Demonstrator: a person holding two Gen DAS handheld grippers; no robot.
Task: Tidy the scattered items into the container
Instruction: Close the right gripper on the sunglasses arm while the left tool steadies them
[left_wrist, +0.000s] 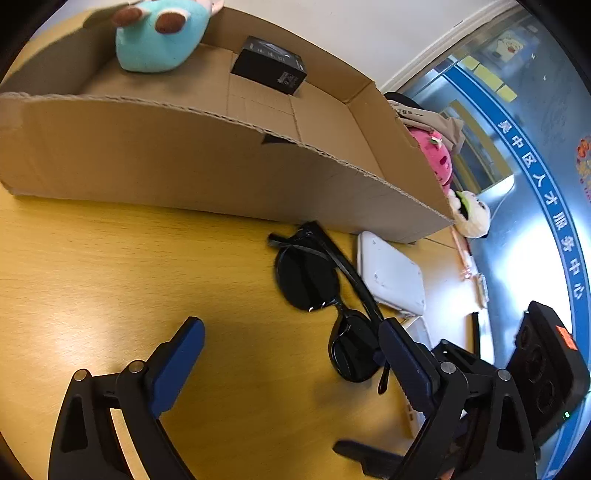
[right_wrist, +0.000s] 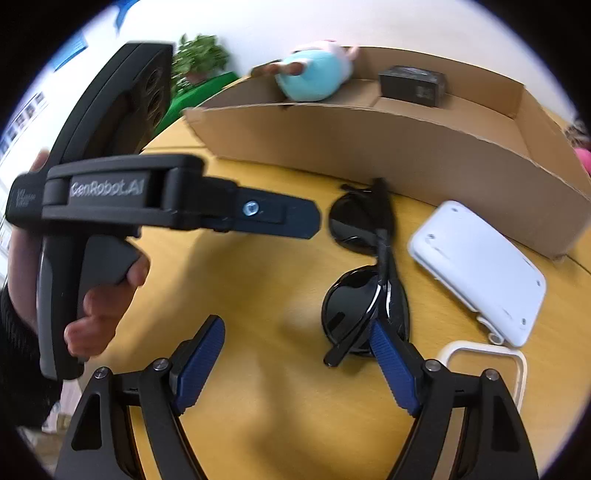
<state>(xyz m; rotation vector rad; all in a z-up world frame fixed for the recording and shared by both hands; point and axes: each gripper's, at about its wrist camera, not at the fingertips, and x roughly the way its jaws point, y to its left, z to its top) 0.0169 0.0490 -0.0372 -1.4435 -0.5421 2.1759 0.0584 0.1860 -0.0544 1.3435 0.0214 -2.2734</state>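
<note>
Both tongs, left (left_wrist: 291, 350) and right (right_wrist: 297, 347), are wide open. The black round sunglasses (right_wrist: 364, 280) lie on the yellow wooden bench (right_wrist: 258, 280), near the brown cardboard box (right_wrist: 369, 147).

Left gripper (right_wrist: 258, 218) body reads "GenRobot.AI". Blue wall band (left_wrist: 535, 206) carries white Chinese characters "吴中区人才服务中心". Black box (left_wrist: 269, 66) print illegible.
</note>
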